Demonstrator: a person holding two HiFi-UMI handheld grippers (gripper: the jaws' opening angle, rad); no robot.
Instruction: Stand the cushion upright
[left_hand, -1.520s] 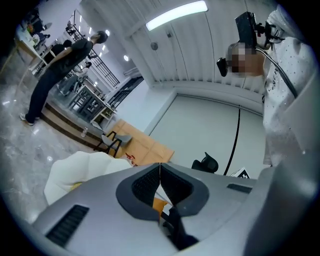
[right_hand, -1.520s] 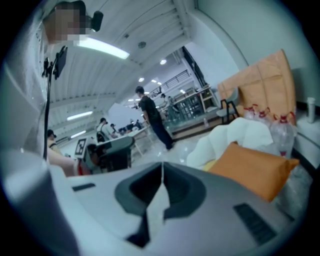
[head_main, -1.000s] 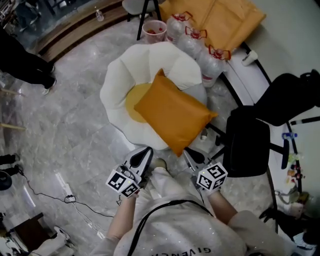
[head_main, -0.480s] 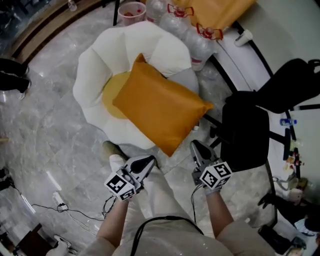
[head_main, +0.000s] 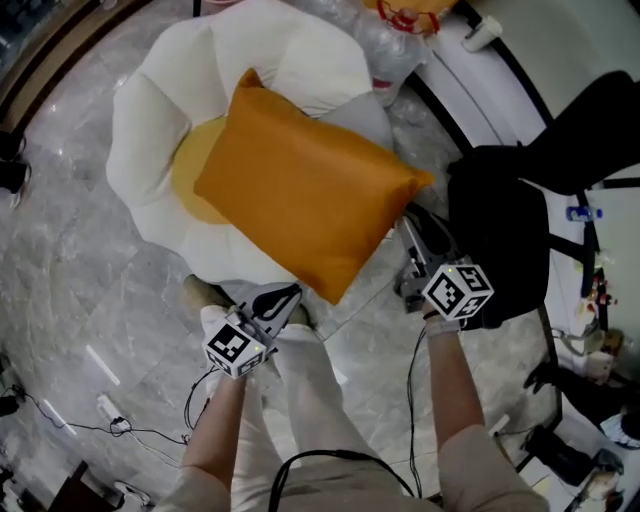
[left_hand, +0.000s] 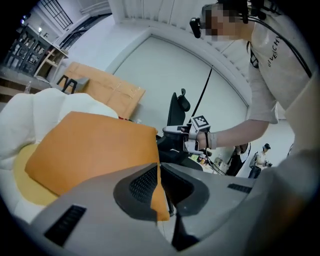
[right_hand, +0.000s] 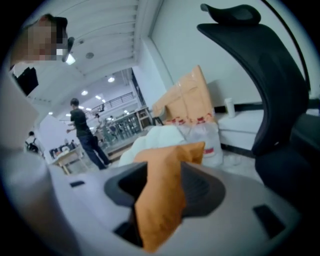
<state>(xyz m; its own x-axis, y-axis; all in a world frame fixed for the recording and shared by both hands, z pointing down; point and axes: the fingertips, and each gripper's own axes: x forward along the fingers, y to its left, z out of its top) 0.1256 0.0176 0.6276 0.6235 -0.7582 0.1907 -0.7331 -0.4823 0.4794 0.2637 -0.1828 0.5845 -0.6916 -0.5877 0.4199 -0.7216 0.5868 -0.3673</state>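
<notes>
The orange cushion (head_main: 300, 190) lies flat and tilted across a white flower-shaped seat (head_main: 150, 110) with a yellow middle (head_main: 190, 170). My left gripper (head_main: 285, 298) is shut just short of the cushion's near corner; in the left gripper view (left_hand: 159, 167) the cushion (left_hand: 95, 145) shows beyond the closed jaws. My right gripper (head_main: 415, 225) is at the cushion's right corner. Its jaws have just been opening, and in the right gripper view (right_hand: 165, 175) that corner of the cushion (right_hand: 160, 200) hangs between them.
A black office chair (head_main: 500, 230) stands right of the seat, close to my right gripper. Clear water bottles (head_main: 390, 45) and a white ledge (head_main: 480, 60) lie behind. The person's shoe (head_main: 205, 295) and a cable (head_main: 110, 410) are on the marble floor. A bystander (right_hand: 82, 130) stands far off.
Both grippers have moved forward and down to the cushion. The right one went to the cushion's right corner and its jaws opened. The left one stayed shut.
</notes>
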